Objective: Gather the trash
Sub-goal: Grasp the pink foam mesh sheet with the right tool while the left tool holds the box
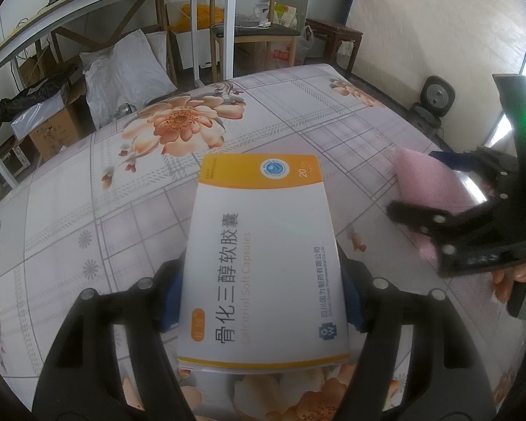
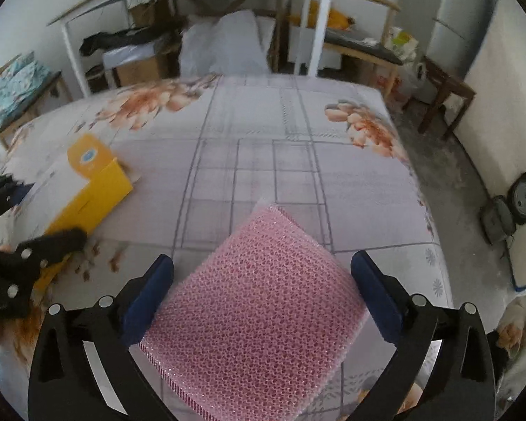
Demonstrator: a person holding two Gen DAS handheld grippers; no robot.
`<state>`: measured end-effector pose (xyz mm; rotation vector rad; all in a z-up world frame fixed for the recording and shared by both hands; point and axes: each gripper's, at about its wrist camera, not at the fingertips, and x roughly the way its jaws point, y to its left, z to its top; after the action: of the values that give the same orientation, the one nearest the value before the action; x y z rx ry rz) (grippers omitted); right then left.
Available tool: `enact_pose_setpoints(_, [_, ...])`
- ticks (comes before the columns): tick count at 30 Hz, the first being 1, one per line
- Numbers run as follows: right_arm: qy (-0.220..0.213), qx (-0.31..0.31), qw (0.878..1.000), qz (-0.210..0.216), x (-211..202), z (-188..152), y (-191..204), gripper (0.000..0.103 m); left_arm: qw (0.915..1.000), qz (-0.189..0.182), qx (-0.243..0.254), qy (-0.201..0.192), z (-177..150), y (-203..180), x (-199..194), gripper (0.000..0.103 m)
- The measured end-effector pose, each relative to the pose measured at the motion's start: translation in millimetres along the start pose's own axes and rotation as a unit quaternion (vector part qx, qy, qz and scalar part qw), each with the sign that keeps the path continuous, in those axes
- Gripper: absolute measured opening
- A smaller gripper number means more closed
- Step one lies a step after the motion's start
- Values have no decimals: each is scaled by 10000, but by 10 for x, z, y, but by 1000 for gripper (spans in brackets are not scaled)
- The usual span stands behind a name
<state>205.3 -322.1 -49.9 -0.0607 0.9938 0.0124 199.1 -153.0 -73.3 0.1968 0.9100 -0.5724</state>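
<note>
Two handheld grippers work above a bed covered in a floral, checked sheet (image 2: 298, 147). The left gripper (image 1: 261, 301) is clamped on a white and yellow medicine box (image 1: 263, 263), its blue pads pressed against both long sides, holding the box above the sheet. The right gripper (image 2: 263, 294) has a pink bubble-wrap pouch (image 2: 256, 308) lying between its fingers; the left pad looks to be touching the pouch, but whether the jaws are actually gripping it cannot be told. The two grippers are near each other, side by side. No bin or bag for the trash is plainly in reach, so both pieces appear gathered up but not yet dropped anywhere. Beyond the bed stand a white desk (image 1: 214, 17), boxes and chairs.
</note>
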Motion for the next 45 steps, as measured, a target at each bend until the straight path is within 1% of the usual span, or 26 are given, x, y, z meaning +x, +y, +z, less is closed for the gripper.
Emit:
enact_pose_setpoints(2, [115,-187,9994,284,-53,-18,-39,98,10000,-6,-2,0,1,-2,3,67])
enact_pose_setpoints(4, [169,-297,9984,451,-100,-65,-84,98,10000,3,4,2,0,0,4,67])
enact_pose_setpoints(7, [242,-210,9980,549,-193,-151,-201,98,10000,-10,-4,-1,0,2,2,67])
enact_pose_setpoints(10, [261,-61,9985,476,-258,-249,-312,98,10000,13,14,6,1,0,6,67])
enact_pose_setpoints(12, [160,131,9984,522,-337,-298,-380,98,10000,7,7,3,1,1,5,67])
enact_pose_setpoints(15, [-25,233,9983,528,-448,-377,-436,98,10000,-13,-7,-2,2,3,4,67])
enact_pose_setpoints(17, [-213,413,9966,676,-539,-412,-480,98,10000,-16,-9,-1,-1,1,6,67])
enact_pose_setpoints(18, [-260,406,9962,720,-577,-413,-475,98,10000,-18,-10,-2,0,-2,8,67])
enact_pose_setpoints(20, [-285,343,9963,733,-624,-417,-462,98,10000,-21,-13,-2,-1,3,5,67])
enact_pose_setpoints(22, [-214,506,9958,731,-650,-444,-515,98,10000,-53,-35,-11,-5,6,2,67])
enact_pose_setpoints(24, [-36,800,9950,598,-605,-481,-584,98,9999,-88,-49,-18,-4,14,-3,67])
enact_pose_setpoints(26, [76,1164,9914,591,-561,-531,-650,98,9999,-133,-78,-29,-5,26,-8,67])
enact_pose_setpoints(27, [163,1477,9870,608,-526,-566,-679,98,9998,-161,-99,-37,-5,38,-11,67])
enact_pose_setpoints(28, [240,1662,9840,589,-506,-593,-688,98,9997,-201,-121,-47,-5,45,-14,67])
enact_pose_setpoints(30, [316,1894,9794,627,-461,-629,-643,98,9995,-269,-161,-62,-6,66,-17,67])
enact_pose_setpoints(31, [308,1937,9792,513,-449,-632,-607,98,9993,-306,-183,-69,-6,77,-19,67])
enact_pose_setpoints(34, [281,1957,9802,108,-400,-622,-437,98,9990,-371,-232,-86,-4,94,-18,67])
enact_pose_setpoints(37, [244,1596,9861,-387,-340,-613,-250,98,9987,-429,-264,-99,-2,102,-19,67])
enact_pose_setpoints(39, [192,1438,9877,-584,-326,-618,-198,98,9986,-450,-274,-104,-2,107,-18,67])
enact_pose_setpoints(40, [181,1447,9876,-583,-323,-617,-202,98,9985,-461,-282,-106,-2,116,-19,67])
enact_pose_setpoints(42, [121,1385,9888,-536,-330,-597,-217,85,9984,-478,-287,-106,-1,115,-18,67])
enact_pose_setpoints(43, [70,1371,9891,-527,-346,-590,-228,81,9985,-467,-281,-105,-1,117,-20,67])
enact_pose_setpoints(45, [32,1306,9904,-458,-358,-596,-237,78,9985,-460,-279,-104,0,119,-20,67])
